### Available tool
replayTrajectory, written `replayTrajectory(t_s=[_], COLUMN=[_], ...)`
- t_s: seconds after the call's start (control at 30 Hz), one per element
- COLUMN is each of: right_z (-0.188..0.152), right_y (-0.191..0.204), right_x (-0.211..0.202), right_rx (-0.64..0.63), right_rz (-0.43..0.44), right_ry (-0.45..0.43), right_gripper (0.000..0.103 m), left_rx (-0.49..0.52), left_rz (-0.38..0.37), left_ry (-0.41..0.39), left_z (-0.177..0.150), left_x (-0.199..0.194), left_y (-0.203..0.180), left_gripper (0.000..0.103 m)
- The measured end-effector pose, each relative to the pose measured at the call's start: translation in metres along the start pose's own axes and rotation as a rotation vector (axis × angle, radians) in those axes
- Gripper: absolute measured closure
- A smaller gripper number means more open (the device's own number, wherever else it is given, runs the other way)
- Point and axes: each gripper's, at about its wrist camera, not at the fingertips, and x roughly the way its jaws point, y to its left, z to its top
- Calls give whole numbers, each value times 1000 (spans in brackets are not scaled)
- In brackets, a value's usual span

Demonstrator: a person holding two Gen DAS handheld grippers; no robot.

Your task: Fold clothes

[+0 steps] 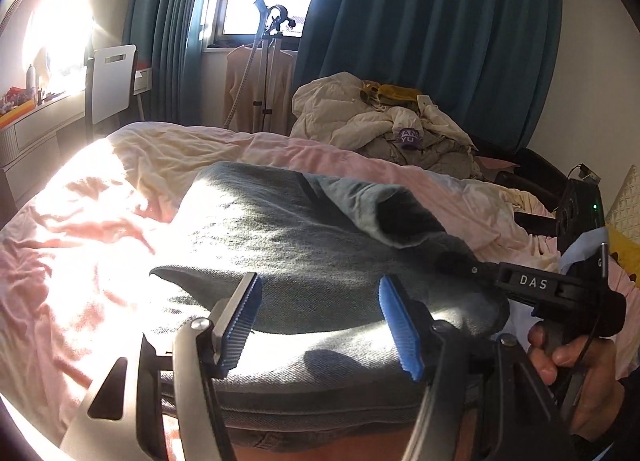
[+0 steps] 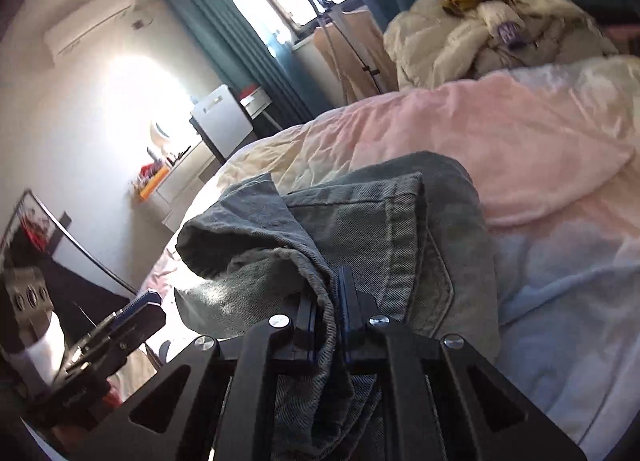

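The right wrist view showed the right gripper (image 2: pixel 326 301) pressed together on a bunched edge of the grey-green denim jeans (image 2: pixel 360 221), the hemmed cloth pinched between its dark pads and draped over and below the jaws. The jeans lay on the crumpled pink and cream quilt (image 2: pixel 500 133), near its front edge, with a doubled layer already turned over on top. In the left wrist view the left gripper (image 1: pixel 320 317) stood spread, its blue ribbed pads (image 1: pixel 400 325) poised just above the jeans with denim beneath the gap but nothing clamped; the right gripper's black body and the hand (image 1: pixel 576 373) holding it sat to the right of the jeans. Beyond the quilt's far edge a heap of cream and ochre clothes (image 1: pixel 384 121) waited. The step in hand looked like securing the jeans for another fold, one corner taken and the other not yet. The next move probably called for the left jaws to drop and close on the matching edge, so both ends could be lifted evenly and carried across without the layers slipping.
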Motion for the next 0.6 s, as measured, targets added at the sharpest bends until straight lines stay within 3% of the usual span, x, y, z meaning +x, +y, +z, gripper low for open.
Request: replayTrajectory(t_s=[0.17, 0.33, 0.43, 0.6], right_z=[-5, 1, 4, 8], right_y=[-35, -38, -37, -41], right_x=[6, -5, -9, -9], right_rx=[174, 185, 184, 193], right_rz=[-26, -4, -5, -25], right_ry=[69, 40, 36, 46], right_gripper=[93, 90, 88, 78], left_rx=[-35, -55, -30, 143], left_rz=[14, 8, -40, -221], left_ry=[10, 22, 31, 27], left_z=[-1, -2, -3, -8], left_x=[0, 2, 1, -10], left_y=[7, 10, 5, -32], left_gripper=[41, 41, 41, 41])
